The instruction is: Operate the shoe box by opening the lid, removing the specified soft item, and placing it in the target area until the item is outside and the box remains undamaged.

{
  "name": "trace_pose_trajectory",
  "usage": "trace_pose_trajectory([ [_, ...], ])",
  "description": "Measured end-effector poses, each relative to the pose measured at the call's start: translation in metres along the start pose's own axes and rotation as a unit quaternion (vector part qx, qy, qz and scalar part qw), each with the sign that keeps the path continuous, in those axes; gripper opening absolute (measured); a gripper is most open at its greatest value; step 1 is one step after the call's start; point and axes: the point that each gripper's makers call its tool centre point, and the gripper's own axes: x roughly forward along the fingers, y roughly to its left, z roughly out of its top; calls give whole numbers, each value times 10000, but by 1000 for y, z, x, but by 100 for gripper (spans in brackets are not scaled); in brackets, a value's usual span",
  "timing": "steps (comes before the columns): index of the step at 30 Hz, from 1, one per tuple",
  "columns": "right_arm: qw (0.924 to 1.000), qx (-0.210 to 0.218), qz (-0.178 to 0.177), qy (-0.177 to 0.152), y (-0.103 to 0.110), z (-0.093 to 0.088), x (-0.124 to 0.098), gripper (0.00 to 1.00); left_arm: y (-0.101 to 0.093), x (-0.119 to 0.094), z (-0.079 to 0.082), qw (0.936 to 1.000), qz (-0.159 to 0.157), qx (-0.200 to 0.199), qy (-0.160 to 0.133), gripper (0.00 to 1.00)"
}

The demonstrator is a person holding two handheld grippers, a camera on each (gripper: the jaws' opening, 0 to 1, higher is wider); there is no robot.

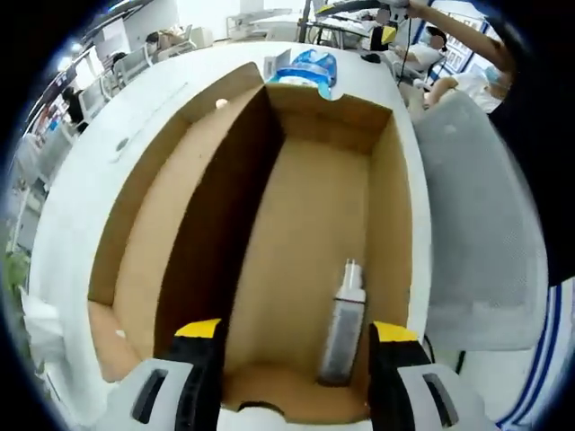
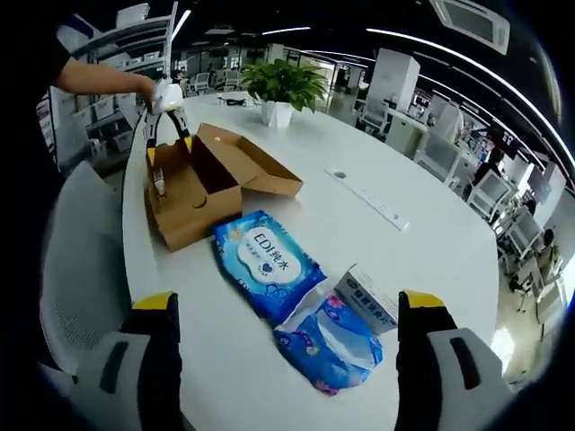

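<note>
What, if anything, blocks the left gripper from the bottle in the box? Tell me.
Nothing visible does. The shoe box is open, its lid folded out to the side, and the bottle lies bare on the box floor near one side wall, just ahead of the open left gripper. That wall sits close beside it.

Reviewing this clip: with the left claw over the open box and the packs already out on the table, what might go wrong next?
1. The left claw hangs open over the open shoe box, near its cardboard walls; a careless move might dent them.
2. A bottle lies inside by the right wall, so it may get grabbed or knocked.
3. The wipes pack and blue pouch lie near the table edge; a nudge might drop them.
</note>
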Motion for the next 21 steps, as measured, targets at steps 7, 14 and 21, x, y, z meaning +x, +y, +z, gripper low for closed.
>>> trace_pose_trajectory([
  [7, 9999, 102, -83, -49, 19, -1, -10, 96, -2, 11, -3, 9990, -254, 254, 259, 64],
  [14, 9996, 212, -148, -83, 27, -6, -15, 96, -9, 22, -10, 9951, -641, 431, 620, 58],
  [21, 9992, 331, -214, -109, 30, -8, -17, 96, -15, 32, -14, 9917, -802, 571, 831, 54],
])
